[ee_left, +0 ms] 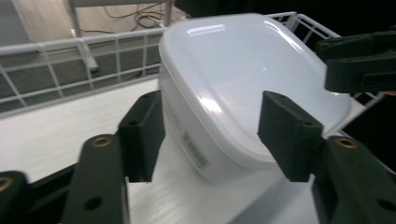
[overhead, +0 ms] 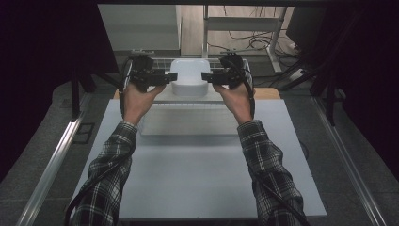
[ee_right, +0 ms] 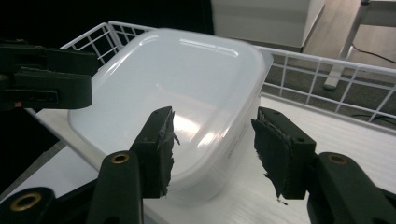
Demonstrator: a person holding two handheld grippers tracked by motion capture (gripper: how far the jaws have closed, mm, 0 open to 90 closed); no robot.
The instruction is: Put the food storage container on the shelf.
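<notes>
A white lidded plastic container [overhead: 189,77] [ee_left: 243,79] [ee_right: 177,88] stands on a white board inside a white wire basket [overhead: 160,61] at the table's far edge. My left gripper [overhead: 170,78] [ee_left: 212,133] is open at the container's left side, its jaws spread around a corner of it. My right gripper [overhead: 208,77] [ee_right: 212,149] is open at the container's right side, jaws either side of another corner. Each gripper view also shows the opposite gripper beyond the container. Neither pair of jaws presses on the box.
A white tabletop [overhead: 202,174] stretches toward the person. A pale flat tray [overhead: 188,125] lies in front of the basket. Basket wire walls [ee_left: 70,60] [ee_right: 327,79] rise behind the container. Dark curtains flank both sides; desk legs and cables [overhead: 254,40] lie beyond.
</notes>
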